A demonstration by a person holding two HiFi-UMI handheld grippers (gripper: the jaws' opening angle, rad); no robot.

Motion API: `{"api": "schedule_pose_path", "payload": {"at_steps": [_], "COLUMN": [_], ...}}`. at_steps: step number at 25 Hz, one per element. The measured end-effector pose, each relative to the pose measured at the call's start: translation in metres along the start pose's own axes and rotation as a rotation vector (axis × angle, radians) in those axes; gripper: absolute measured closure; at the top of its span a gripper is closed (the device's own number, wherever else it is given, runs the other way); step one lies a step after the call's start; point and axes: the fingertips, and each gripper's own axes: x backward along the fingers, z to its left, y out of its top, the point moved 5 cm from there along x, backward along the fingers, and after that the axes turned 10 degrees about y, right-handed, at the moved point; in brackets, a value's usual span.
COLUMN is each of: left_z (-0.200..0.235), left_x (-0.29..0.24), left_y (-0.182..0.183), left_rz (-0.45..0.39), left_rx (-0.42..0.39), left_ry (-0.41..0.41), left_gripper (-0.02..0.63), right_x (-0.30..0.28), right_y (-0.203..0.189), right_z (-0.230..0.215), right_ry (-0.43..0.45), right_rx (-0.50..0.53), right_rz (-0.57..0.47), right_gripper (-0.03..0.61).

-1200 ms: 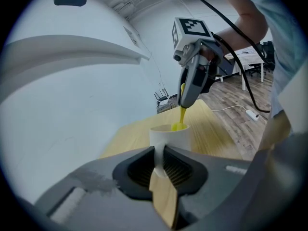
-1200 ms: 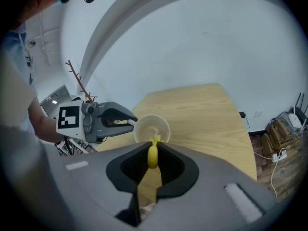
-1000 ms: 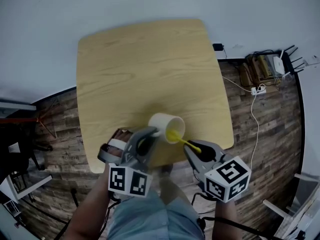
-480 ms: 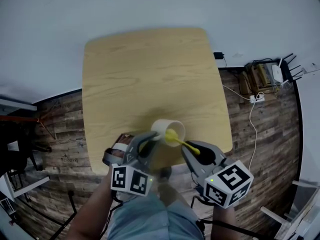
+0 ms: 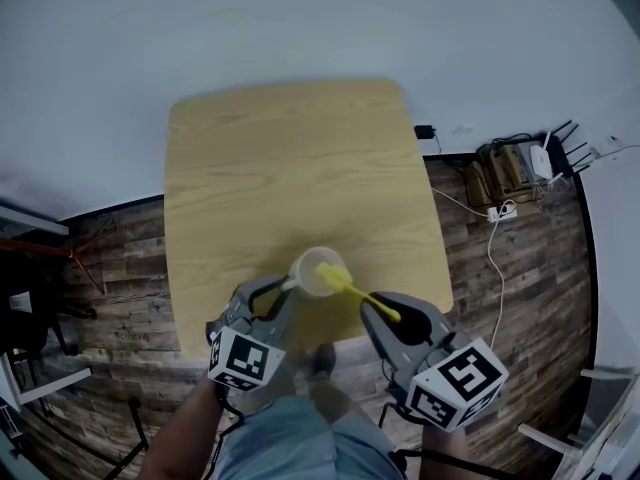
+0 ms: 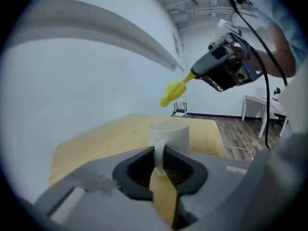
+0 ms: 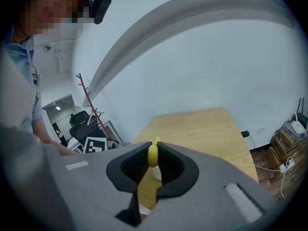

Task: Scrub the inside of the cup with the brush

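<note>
Cup [image 5: 310, 268]: likely light, stiff, slick; pinched by its handle in left gripper [image 6: 161, 161]. Clamped in right gripper [image 7: 153, 159]: brush [image 5: 356, 292] stem.

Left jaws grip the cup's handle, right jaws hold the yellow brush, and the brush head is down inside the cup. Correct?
No. The head of the brush is outside the cup, in the air above it, as the left gripper view shows. The rest holds: left gripper on the handle, right gripper on the brush.
</note>
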Motion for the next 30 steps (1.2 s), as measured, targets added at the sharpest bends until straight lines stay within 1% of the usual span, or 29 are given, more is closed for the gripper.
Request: {"api": "schedule_pose_path", "payload": {"at_steps": [2, 5, 9, 13, 16, 18, 20, 23, 26, 28, 29, 30], "left_z": [0.001, 0.001, 0.000, -0.003, -0.004, -0.002, 0.001, 0.007, 0.017, 0.023, 0.025, 0.026], "left_x": [0.000, 0.000, 0.002, 0.005, 0.010, 0.021, 0.035, 0.059, 0.080, 0.090, 0.094, 0.098], "left_y": [-0.003, -0.008, -0.021, -0.026, -0.024, -0.025, -0.028, -0.026, -0.011, 0.007, 0.019, 0.032], "left_rz": [-0.007, -0.015, 0.013, 0.025, 0.032, 0.039, 0.051, 0.056, 0.032, 0.018, 0.008, -0.008], "left_rx": [0.030, 0.034, 0.060, 0.111, 0.113, 0.118, 0.142, 0.203, 0.275, 0.326, 0.353, 0.376], "left_ry": [0.005, 0.014, 0.024, 0.030, 0.027, 0.041, 0.073, 0.140, 0.224, 0.278, 0.301, 0.323], "left_gripper": [0.540, 0.540, 0.540, 0.538, 0.538, 0.538, 0.538, 0.538, 0.538, 0.539, 0.574, 0.594], "right_x": [0.002, 0.005, 0.009, 0.015, 0.017, 0.018, 0.018, 0.019, 0.015, 0.011, 0.009, 0.008], "right_y": [0.000, -0.001, -0.003, -0.006, -0.007, -0.007, -0.007, -0.007, -0.004, 0.000, 0.003, 0.007], "right_z": [0.002, 0.005, 0.011, 0.013, 0.014, 0.015, 0.016, 0.019, 0.023, 0.028, 0.031, 0.035], "right_ry": [-0.002, -0.006, -0.008, -0.014, -0.018, -0.018, -0.016, -0.019, -0.025, -0.027, -0.026, -0.025], "right_rx": [0.010, 0.023, 0.038, 0.051, 0.054, 0.049, 0.050, 0.065, 0.102, 0.139, 0.158, 0.178], "right_rz": [-0.005, -0.008, -0.010, -0.012, -0.024, -0.039, -0.055, -0.086, -0.111, -0.126, -0.133, -0.141], "right_gripper": [0.538, 0.538, 0.538, 0.538, 0.538, 0.538, 0.538, 0.538, 0.538, 0.538, 0.538, 0.538]}}
